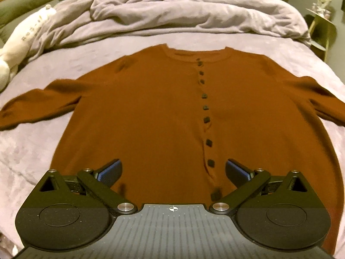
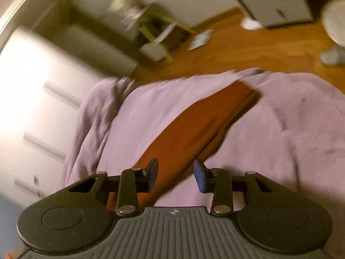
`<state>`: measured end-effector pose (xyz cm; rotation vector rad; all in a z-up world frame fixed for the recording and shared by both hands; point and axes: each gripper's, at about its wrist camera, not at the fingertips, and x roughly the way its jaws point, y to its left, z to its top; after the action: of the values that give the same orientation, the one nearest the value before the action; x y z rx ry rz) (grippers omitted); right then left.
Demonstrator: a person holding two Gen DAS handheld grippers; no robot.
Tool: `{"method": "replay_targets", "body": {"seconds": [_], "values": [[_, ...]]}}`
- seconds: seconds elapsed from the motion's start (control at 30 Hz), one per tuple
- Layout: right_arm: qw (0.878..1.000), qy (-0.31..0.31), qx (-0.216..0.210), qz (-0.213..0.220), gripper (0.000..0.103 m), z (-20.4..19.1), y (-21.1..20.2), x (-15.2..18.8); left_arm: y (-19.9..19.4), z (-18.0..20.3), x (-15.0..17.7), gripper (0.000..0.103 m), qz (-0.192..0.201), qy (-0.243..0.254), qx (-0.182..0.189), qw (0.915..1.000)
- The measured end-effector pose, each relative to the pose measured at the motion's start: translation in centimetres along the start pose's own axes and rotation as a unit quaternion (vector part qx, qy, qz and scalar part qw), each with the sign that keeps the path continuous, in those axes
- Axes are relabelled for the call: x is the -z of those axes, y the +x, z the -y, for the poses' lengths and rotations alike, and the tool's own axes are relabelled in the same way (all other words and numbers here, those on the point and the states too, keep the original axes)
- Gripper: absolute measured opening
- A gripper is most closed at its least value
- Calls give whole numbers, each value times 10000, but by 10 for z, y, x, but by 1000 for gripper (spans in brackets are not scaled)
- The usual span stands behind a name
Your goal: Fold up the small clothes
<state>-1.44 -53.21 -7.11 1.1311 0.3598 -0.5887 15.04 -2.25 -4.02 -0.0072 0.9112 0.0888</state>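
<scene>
A rust-brown buttoned cardigan lies flat and face up on the lilac bed cover, with both sleeves spread sideways and its dark buttons running down the middle. My left gripper hovers over the hem, its jaws wide open and holding nothing. The right wrist view is blurred. It shows one brown sleeve running diagonally across the cover. My right gripper is over the sleeve's near part, its blue pads narrowly apart with a clear gap and not pressing on the cloth.
A rumpled grey duvet is piled at the far end of the bed, with a white plush toy at the left. A small side table stands to the right. Beyond the bed edge are wooden floor and a white cabinet.
</scene>
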Motion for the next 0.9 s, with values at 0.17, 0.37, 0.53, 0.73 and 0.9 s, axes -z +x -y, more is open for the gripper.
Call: {"method": "replay_targets", "body": {"seconds": [0.17,0.37,0.53,0.73,0.9], "values": [[9986,433,290,65,33,18,24,-3,11,1,-1,103,-53,87,-87,9999],[9973,627,349,168,32,20,39,-18,19,-2,2,103,-240,164,-92,9995],[9972,32,673,317,6,-3,47,-32,22,-15,4,103,-359,30,-11,9994],[9513,-3004,-173,669,6,-131,33,27,9,-27,-14,103,2,-84,272,9996],[8551,-4983,-1392,-350,13,-202,37,150,3,-17,-39,103,327,-165,876,9955]]}}
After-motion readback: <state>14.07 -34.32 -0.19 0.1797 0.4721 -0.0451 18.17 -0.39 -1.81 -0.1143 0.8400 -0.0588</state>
